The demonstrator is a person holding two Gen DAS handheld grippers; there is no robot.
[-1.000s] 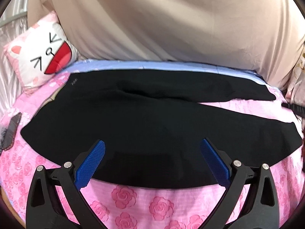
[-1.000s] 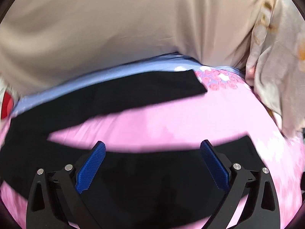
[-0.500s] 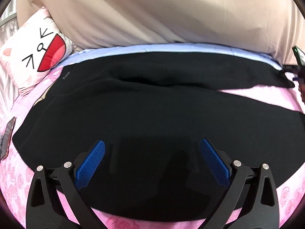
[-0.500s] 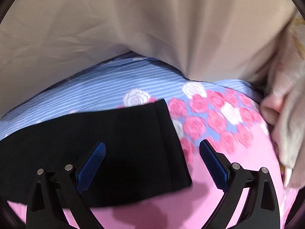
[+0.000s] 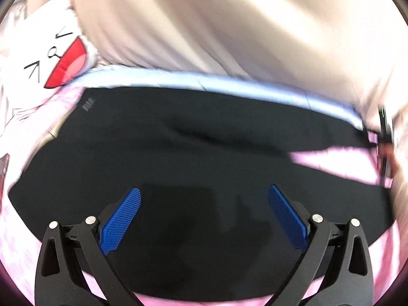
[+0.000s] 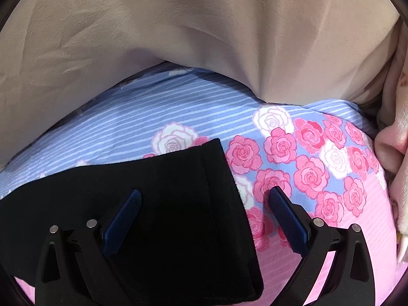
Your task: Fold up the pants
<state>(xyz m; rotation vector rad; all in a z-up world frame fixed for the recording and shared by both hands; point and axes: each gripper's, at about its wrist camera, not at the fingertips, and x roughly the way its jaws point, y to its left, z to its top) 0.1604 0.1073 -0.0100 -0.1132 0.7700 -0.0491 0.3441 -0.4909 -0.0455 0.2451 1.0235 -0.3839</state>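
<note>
Black pants (image 5: 178, 158) lie spread flat on the pink rose bedsheet (image 6: 344, 242), waist to the left and the two legs running right. My left gripper (image 5: 204, 219) is open and empty, low over the upper part of the pants. My right gripper (image 6: 204, 219) is open and empty, low over the hem of the far leg (image 6: 193, 204); its left finger (image 6: 122, 219) is over the cloth and its right finger (image 6: 288, 221) over the sheet beside the hem. The right gripper shows blurred at the right edge of the left wrist view (image 5: 386, 140).
A beige quilt (image 6: 204, 38) is heaped along the far side of the bed. A white cat-face pillow (image 5: 51, 53) lies at the far left. A blue striped band of sheet (image 6: 153, 112) runs under the quilt. Pale bedding (image 6: 397, 153) bulges at the right.
My left gripper has moved forward over the pants, and its view is now blurred. My right gripper has moved to the far leg's hem and come closer to it.
</note>
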